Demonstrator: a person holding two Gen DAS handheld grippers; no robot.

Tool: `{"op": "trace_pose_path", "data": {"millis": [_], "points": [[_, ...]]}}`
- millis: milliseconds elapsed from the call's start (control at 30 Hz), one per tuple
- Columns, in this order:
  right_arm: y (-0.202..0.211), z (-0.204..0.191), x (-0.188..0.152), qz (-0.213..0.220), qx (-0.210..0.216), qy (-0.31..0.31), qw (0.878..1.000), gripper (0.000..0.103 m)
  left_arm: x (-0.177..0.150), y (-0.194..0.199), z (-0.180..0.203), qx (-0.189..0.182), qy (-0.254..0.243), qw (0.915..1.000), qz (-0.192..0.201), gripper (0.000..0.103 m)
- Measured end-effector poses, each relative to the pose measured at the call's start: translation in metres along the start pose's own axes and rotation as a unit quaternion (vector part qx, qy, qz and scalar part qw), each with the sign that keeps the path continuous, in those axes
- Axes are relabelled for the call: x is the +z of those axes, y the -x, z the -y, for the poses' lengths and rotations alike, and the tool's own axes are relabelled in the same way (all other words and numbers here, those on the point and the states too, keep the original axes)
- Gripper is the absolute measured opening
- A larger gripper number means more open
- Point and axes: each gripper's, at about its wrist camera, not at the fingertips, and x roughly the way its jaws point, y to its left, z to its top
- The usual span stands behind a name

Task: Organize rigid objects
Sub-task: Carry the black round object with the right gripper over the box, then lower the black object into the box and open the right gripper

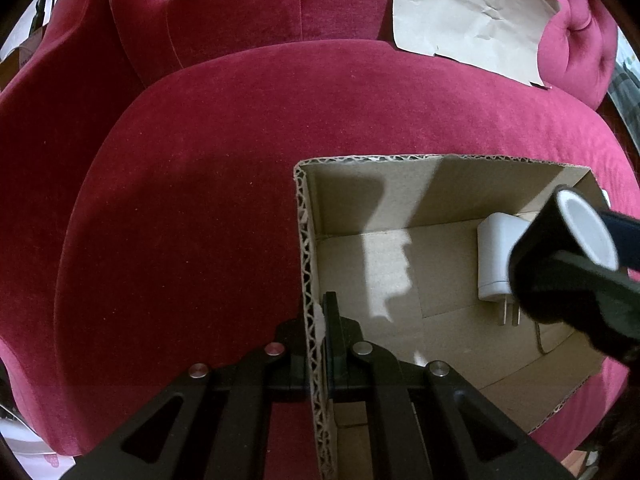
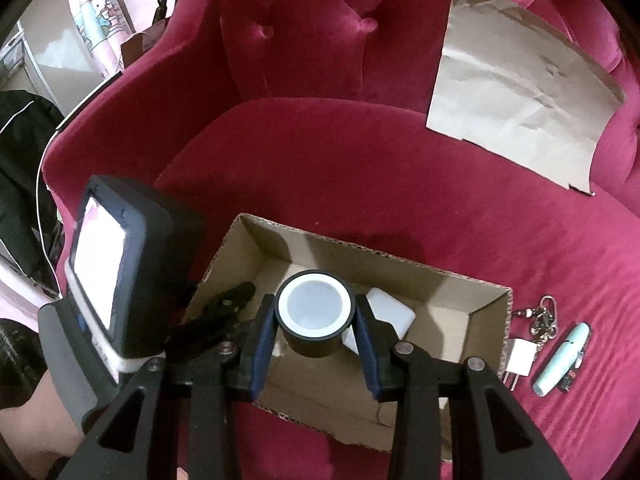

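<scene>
A black cup (image 2: 315,317) with a white lining hung above the open cardboard box (image 2: 460,280) on a red velvet armchair (image 2: 360,168), pinched by the right gripper (image 2: 316,326), while the left gripper (image 1: 320,320) clamped the box's wall.

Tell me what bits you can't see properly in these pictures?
- Charger in the box: right view, mostly hidden behind the roll in the right gripper.
- Box's near corner: left view, covered by the left gripper clamped on its wall.
- Keychain: right view, too small to make out.
- Roll's underside: both views, faces away.
</scene>
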Motion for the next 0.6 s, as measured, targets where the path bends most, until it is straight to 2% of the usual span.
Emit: {"op": "trace_pose_path", "data": {"millis": [433,467,600], "points": [[-0.014,0.003,0.001,-0.003,0.012,-0.012,1.0,0.041,0.0,0.0,0.0,0.0,0.0,1.0,0.0,0.005],[-0.014,0.002,0.001,-0.004,0.011,-0.01,1.0,0.047,0.0,0.0,0.0,0.0,0.001,1.0,0.0,0.005],[-0.014,0.002,0.0,-0.007,-0.01,0.002,1.0,0.061,0.001,0.0,0.0,-0.001,0.002,1.0,0.0,0.004]]}}
